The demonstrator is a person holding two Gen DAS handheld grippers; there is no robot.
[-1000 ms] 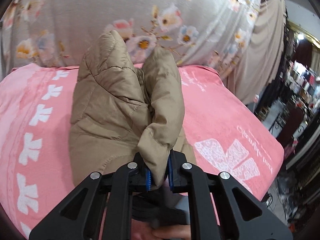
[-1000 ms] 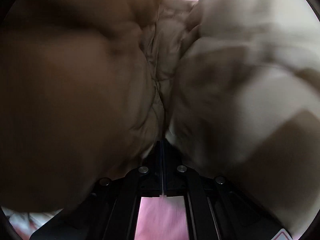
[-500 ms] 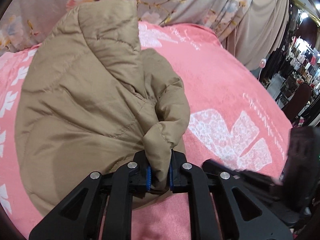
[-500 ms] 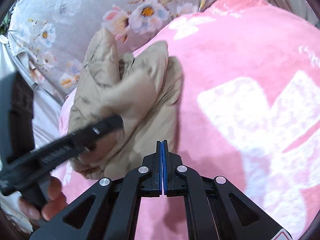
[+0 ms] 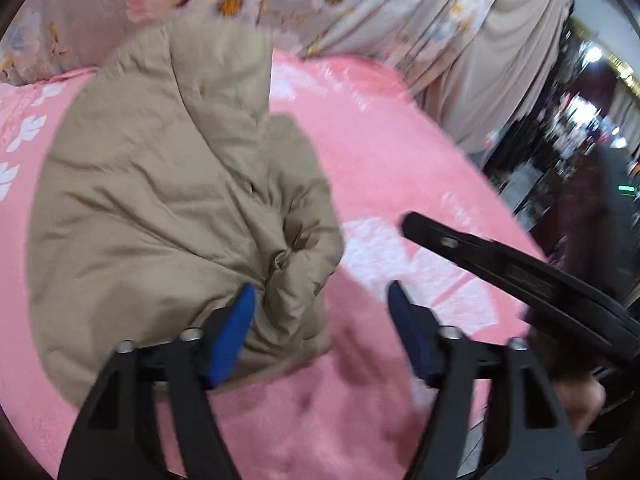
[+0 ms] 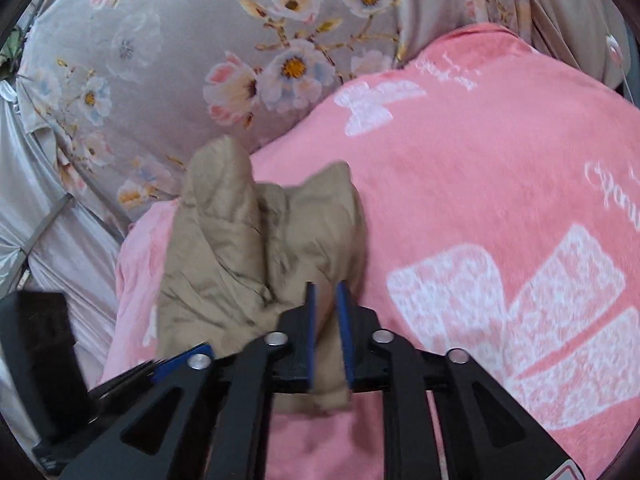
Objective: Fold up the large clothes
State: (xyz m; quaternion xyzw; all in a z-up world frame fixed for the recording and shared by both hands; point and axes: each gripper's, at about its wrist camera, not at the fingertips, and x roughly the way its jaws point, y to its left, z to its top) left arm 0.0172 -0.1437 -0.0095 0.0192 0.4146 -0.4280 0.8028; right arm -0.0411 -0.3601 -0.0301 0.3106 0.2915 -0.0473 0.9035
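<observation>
A tan puffer jacket (image 5: 168, 216) lies bundled on the pink blanket (image 5: 400, 168). My left gripper (image 5: 320, 312) is low at its near edge. The jaws are opening wide; a crumpled fold of the jacket sits between them against the left pad, and the right pad stands clear of it. In the right wrist view the jacket (image 6: 240, 248) lies ahead and to the left. My right gripper (image 6: 327, 316) hovers over its near right corner, jaws opening, with tan fabric showing in the narrow gap and no visible pinch. One of the right gripper's fingers (image 5: 480, 252) reaches in from the right.
The pink blanket (image 6: 480, 168) with white bow prints covers the bed. A grey floral curtain (image 6: 180, 60) hangs behind it. Beige drapes (image 5: 500, 60) and a dark, cluttered room area (image 5: 580, 152) lie beyond the bed's right edge.
The left gripper has let go of the jacket fold and its jaws have swung wide. The right gripper, shut half a second ago, has parted its jaws and lifted back from the jacket.
</observation>
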